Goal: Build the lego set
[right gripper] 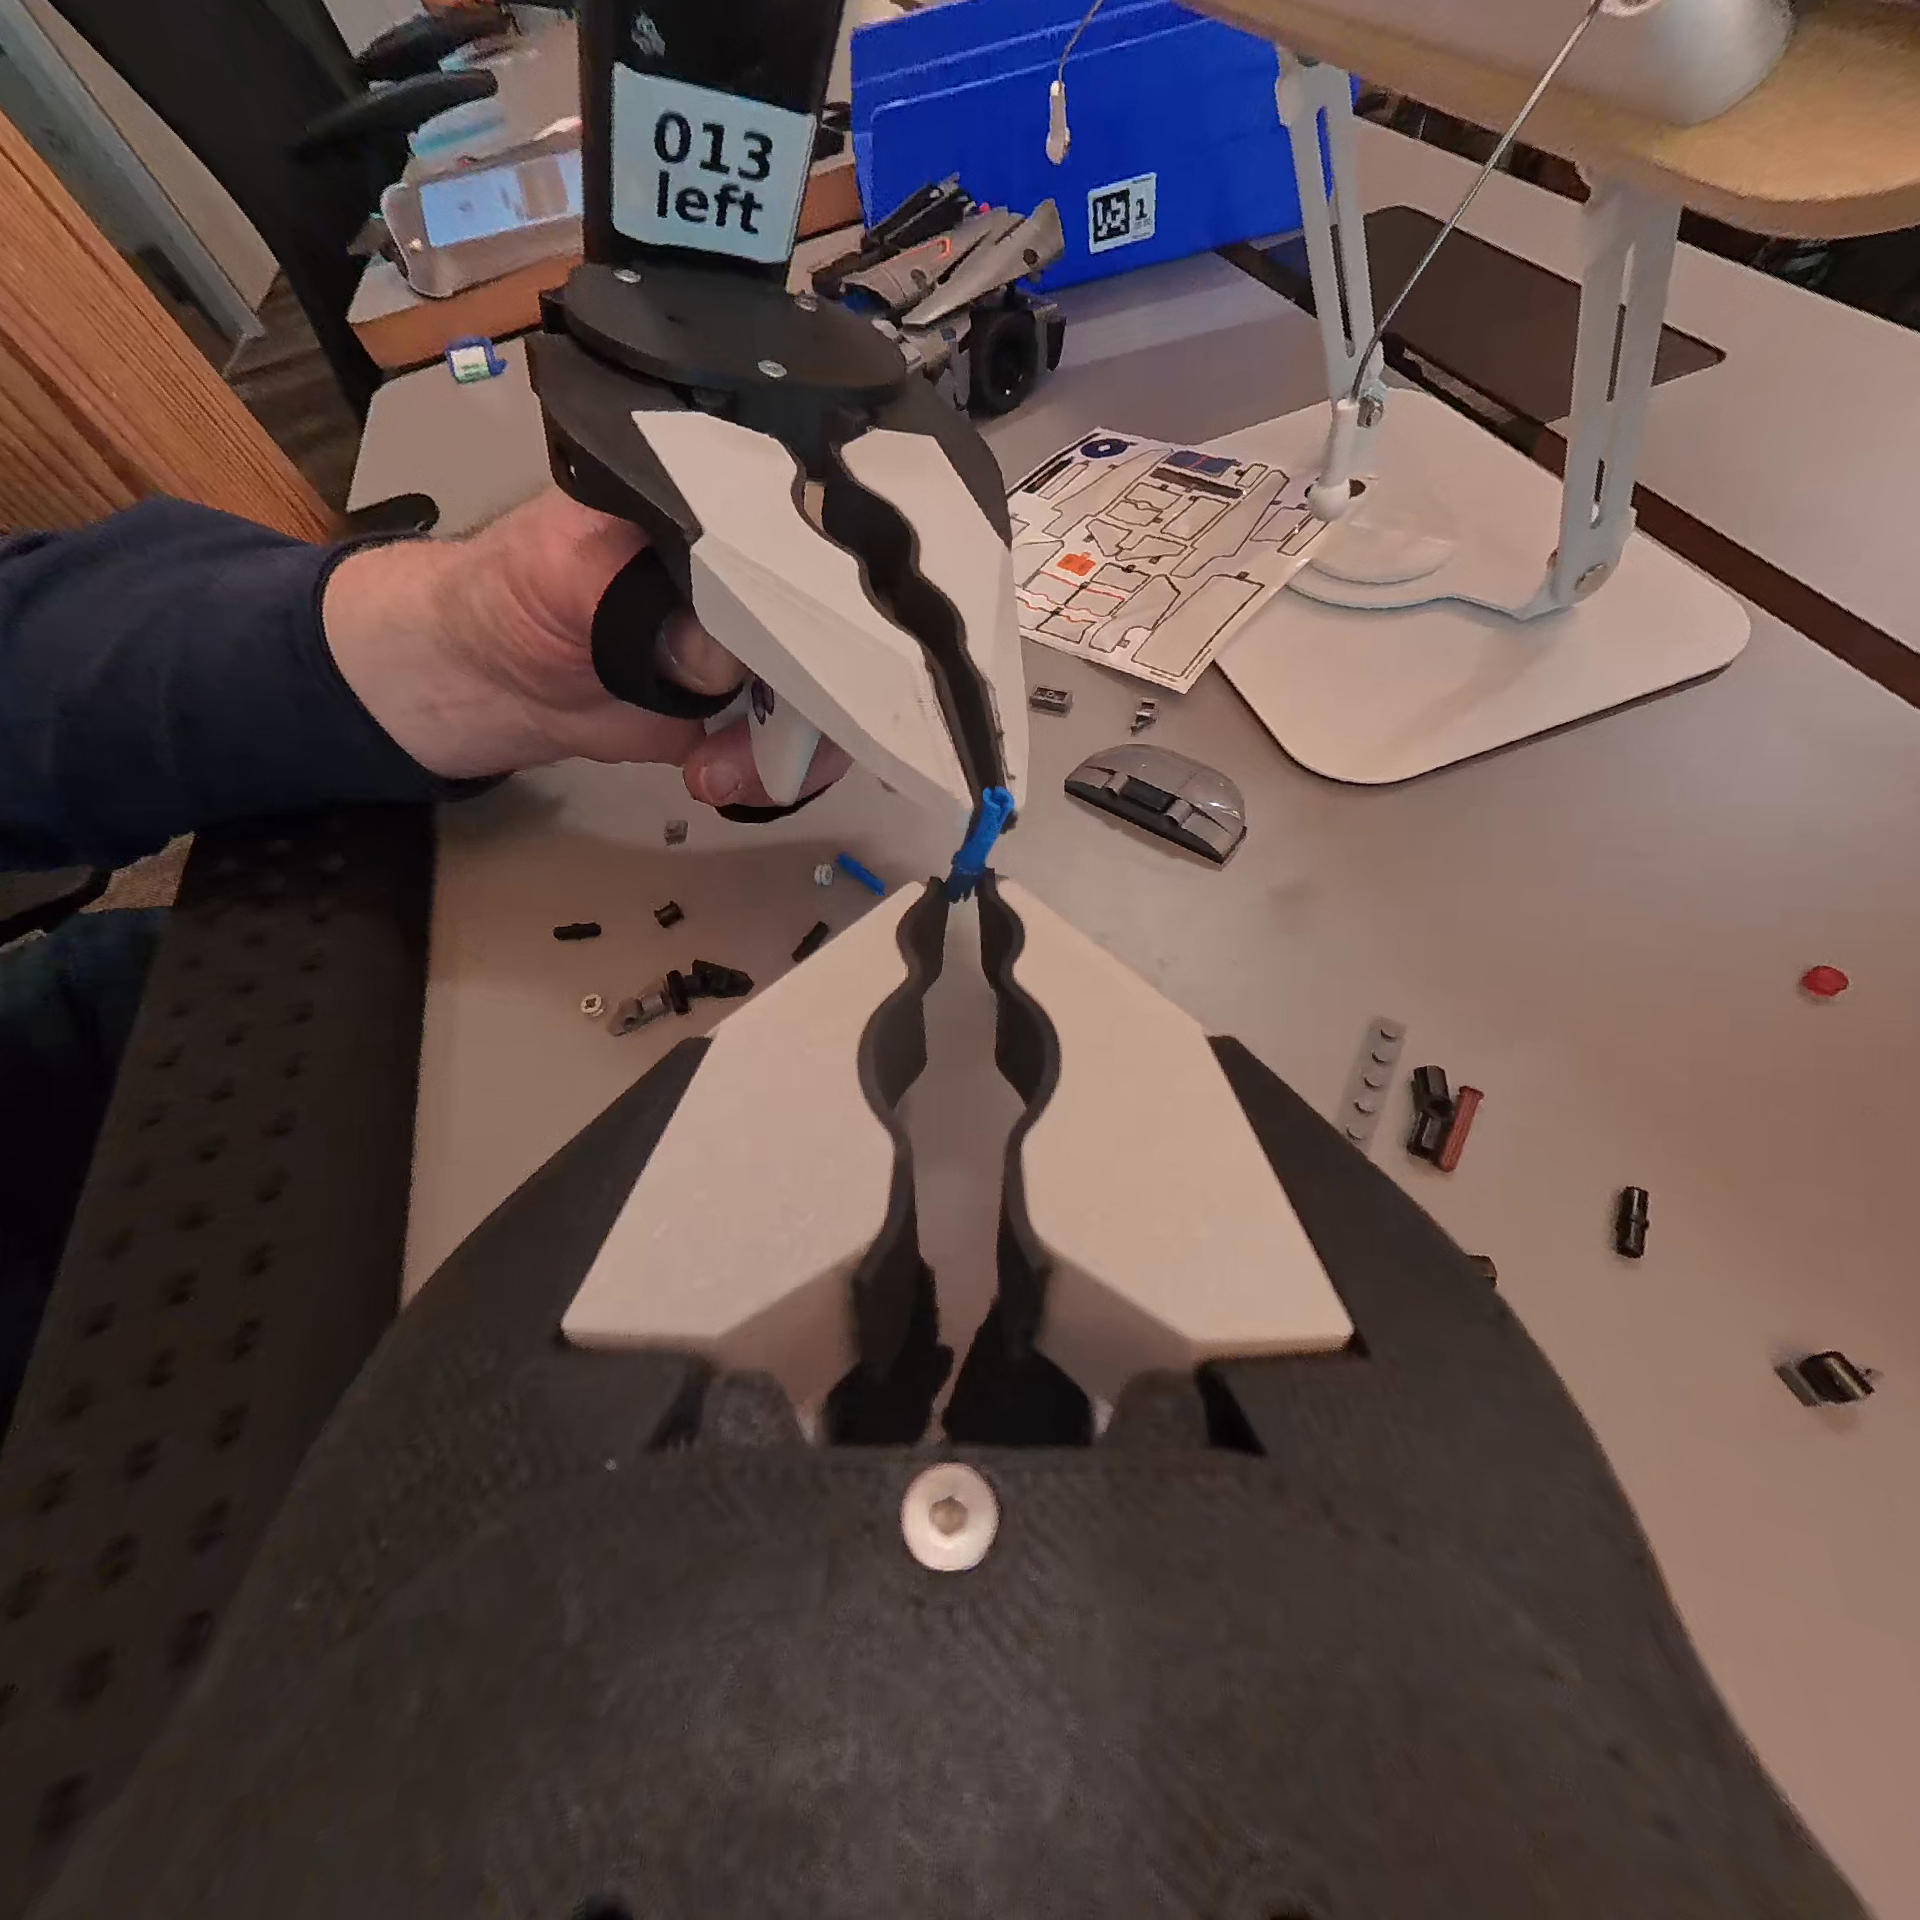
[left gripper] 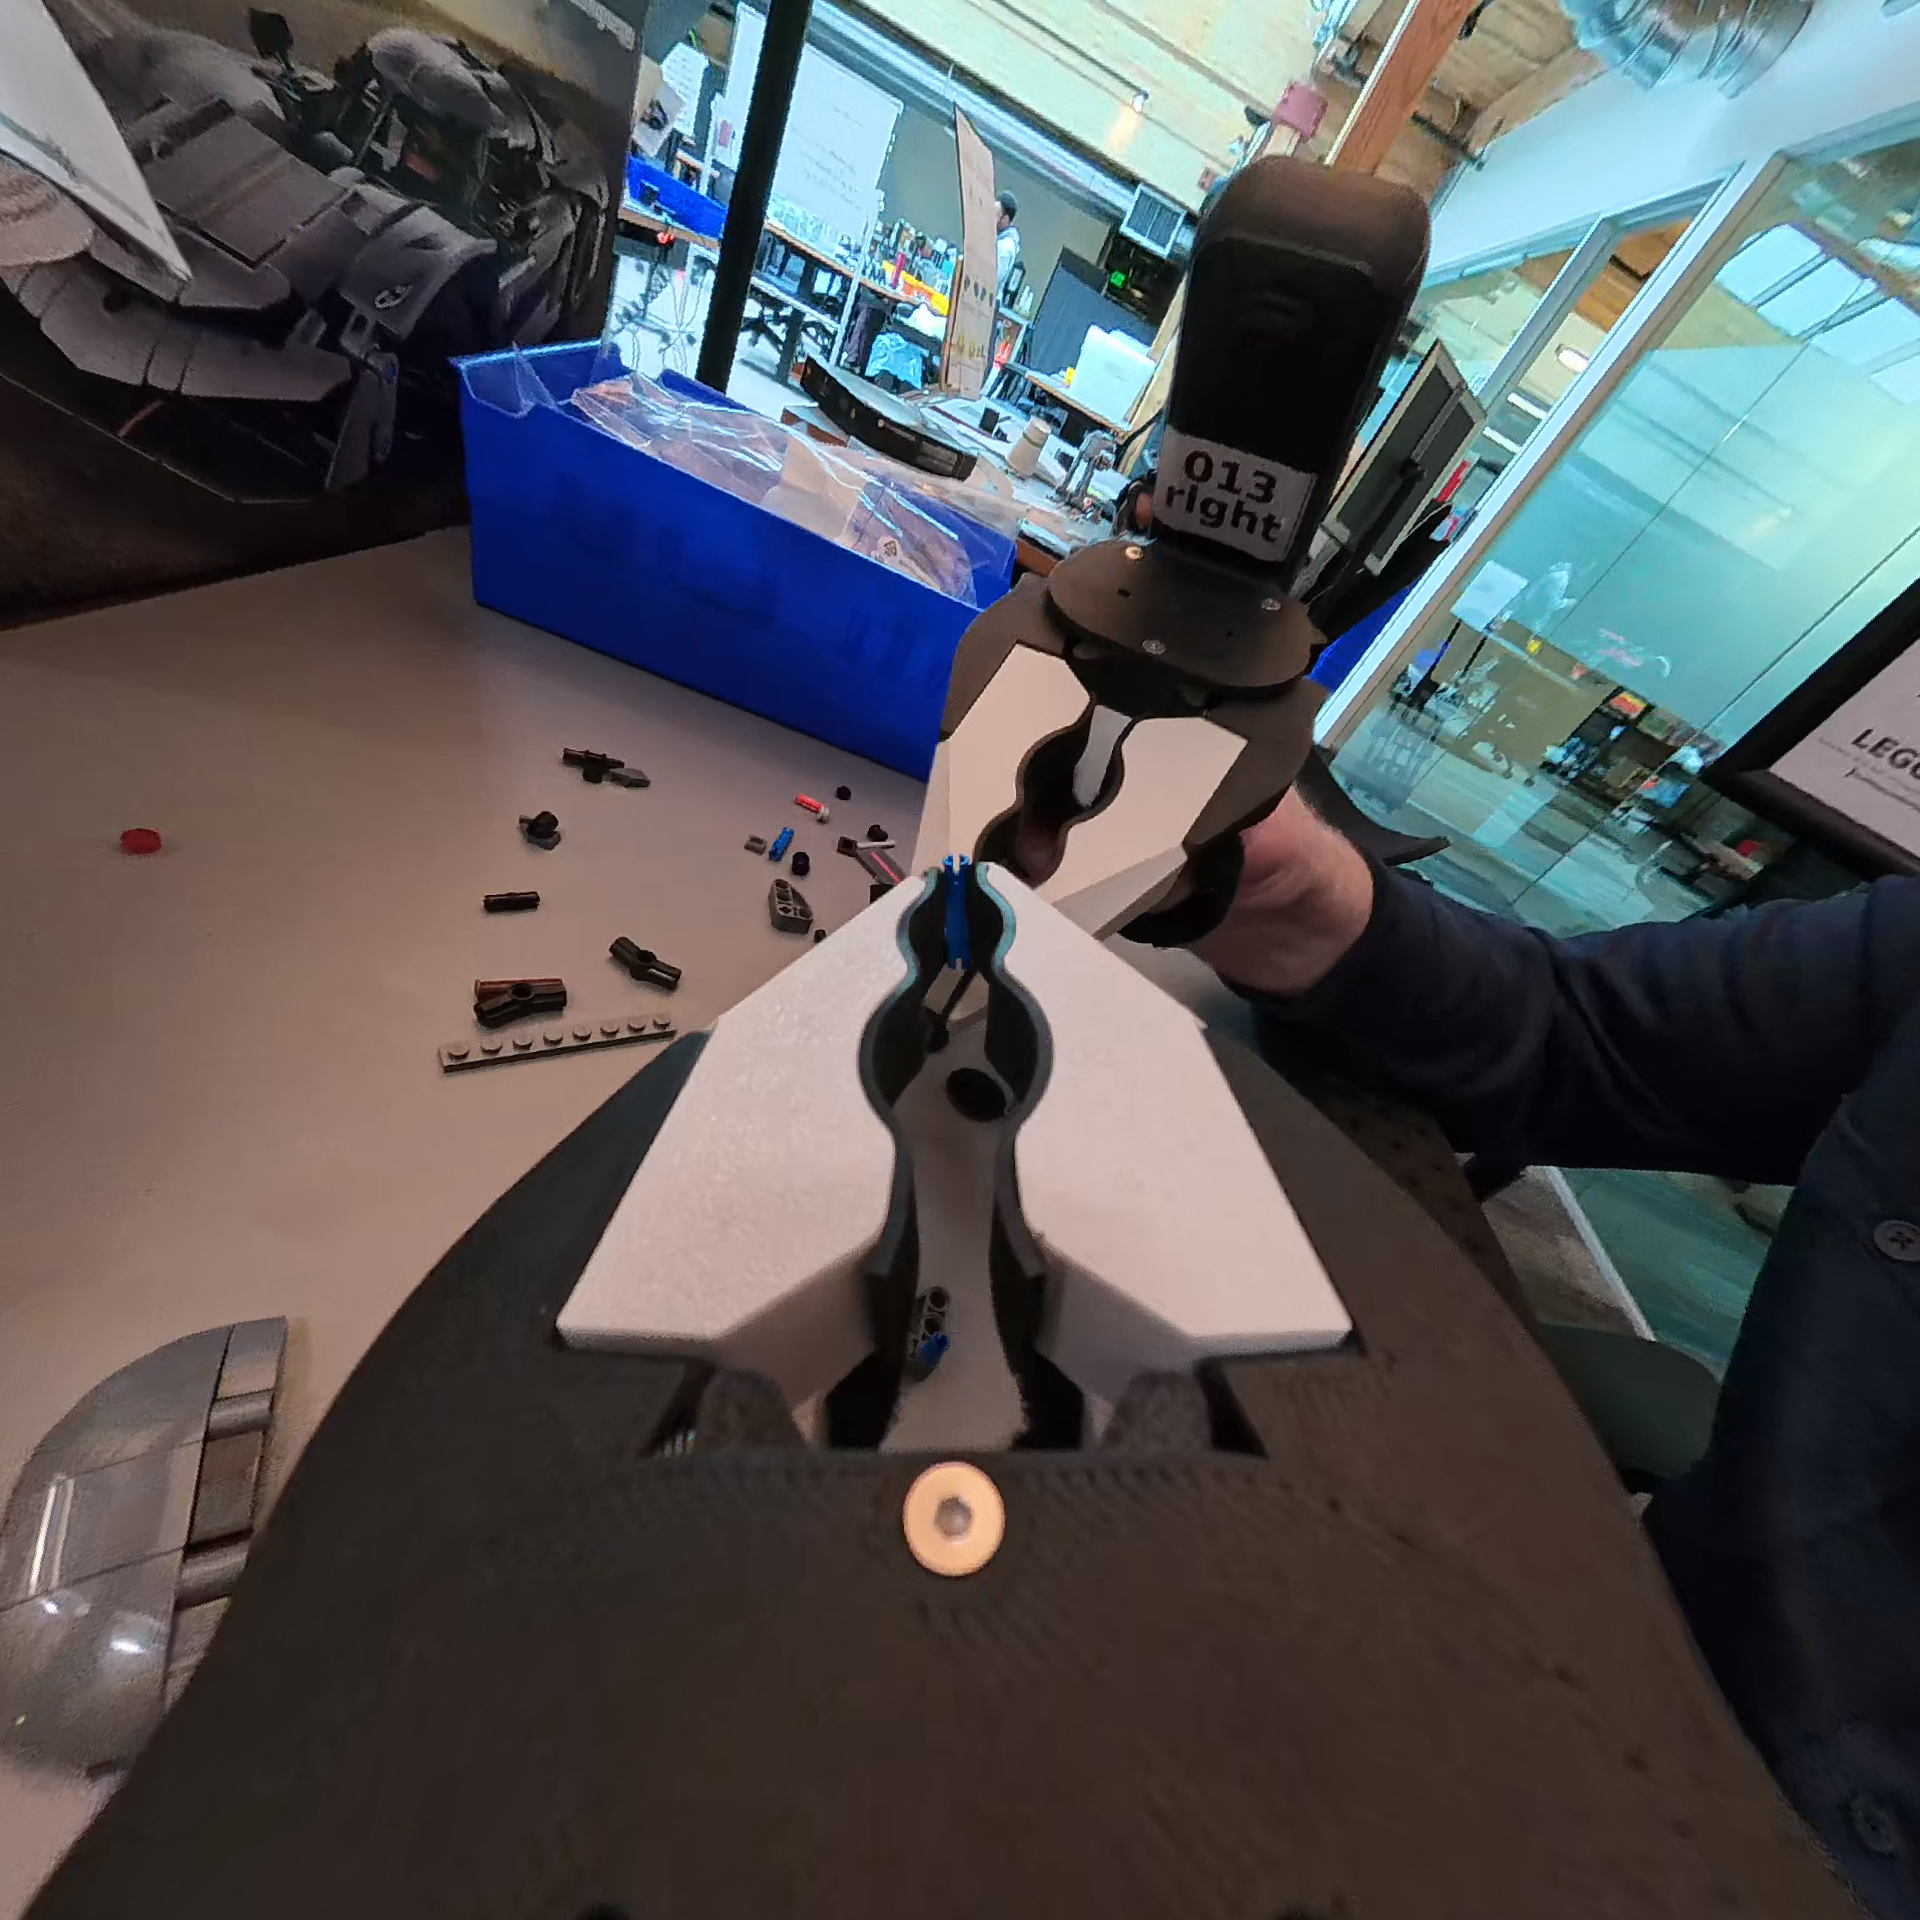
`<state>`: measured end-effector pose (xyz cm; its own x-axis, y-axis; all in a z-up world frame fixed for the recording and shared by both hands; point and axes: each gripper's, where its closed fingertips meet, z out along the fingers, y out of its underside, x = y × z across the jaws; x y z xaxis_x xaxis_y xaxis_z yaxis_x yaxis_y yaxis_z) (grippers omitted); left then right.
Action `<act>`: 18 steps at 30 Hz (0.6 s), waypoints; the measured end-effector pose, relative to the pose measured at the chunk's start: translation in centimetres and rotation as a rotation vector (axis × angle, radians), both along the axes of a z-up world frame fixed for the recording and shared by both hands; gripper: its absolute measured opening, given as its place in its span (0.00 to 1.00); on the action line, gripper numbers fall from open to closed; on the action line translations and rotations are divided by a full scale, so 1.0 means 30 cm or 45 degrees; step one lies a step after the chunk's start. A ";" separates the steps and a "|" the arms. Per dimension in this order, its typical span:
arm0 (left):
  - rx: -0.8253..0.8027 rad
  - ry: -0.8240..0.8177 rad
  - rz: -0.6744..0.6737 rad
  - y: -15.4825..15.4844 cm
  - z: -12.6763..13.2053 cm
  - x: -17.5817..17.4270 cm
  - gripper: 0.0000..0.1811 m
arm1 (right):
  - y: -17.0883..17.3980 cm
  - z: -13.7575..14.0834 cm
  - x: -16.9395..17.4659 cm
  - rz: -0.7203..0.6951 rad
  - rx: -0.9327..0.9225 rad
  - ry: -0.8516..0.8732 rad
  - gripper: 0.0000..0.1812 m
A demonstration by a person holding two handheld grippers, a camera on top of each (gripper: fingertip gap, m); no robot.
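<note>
**Two grippers meeting at one blue pin**

The left gripper (left gripper: 956, 883) is pinching a blue connector pin (left gripper: 956, 902) at its fingertips, above the grey table (left gripper: 260, 1143). The right gripper (right gripper: 961, 891) is meeting it tip to tip, its fingers pressed nearly together around the other end of the pin (right gripper: 979, 840); I cannot tell how firmly it is gripping. Loose small pieces are lying on the table below, among them a long grey studded plate (left gripper: 556, 1042) and a red round stud (left gripper: 140, 840). A blue bin (left gripper: 707, 592) is standing behind them. A sticker sheet (right gripper: 1153, 556) is lying near a white stand (right gripper: 1507, 665).
</note>
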<state>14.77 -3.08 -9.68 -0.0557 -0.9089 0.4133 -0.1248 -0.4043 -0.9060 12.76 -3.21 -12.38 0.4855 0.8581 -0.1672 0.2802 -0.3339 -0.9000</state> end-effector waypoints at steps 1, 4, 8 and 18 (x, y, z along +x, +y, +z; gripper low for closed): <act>-0.013 -0.008 -0.002 0.001 0.001 -0.001 0.00 | -0.001 0.003 0.002 0.001 -0.001 0.007 0.02; -0.016 -0.014 -0.003 0.003 -0.001 -0.004 0.00 | 0.000 0.002 0.003 0.002 0.000 0.011 0.02; -0.016 -0.025 0.004 0.011 0.002 -0.011 0.00 | 0.003 0.011 0.011 0.006 -0.016 0.056 0.01; 0.001 0.013 -0.007 0.008 -0.023 -0.013 0.00 | 0.012 0.043 0.038 0.001 -0.016 0.144 0.01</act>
<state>14.38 -2.83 -10.38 -0.0568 -0.9088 0.4133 -0.1367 -0.4030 -0.9049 13.89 -2.86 -11.08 0.4624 0.8558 -0.2319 0.1773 -0.3456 -0.9215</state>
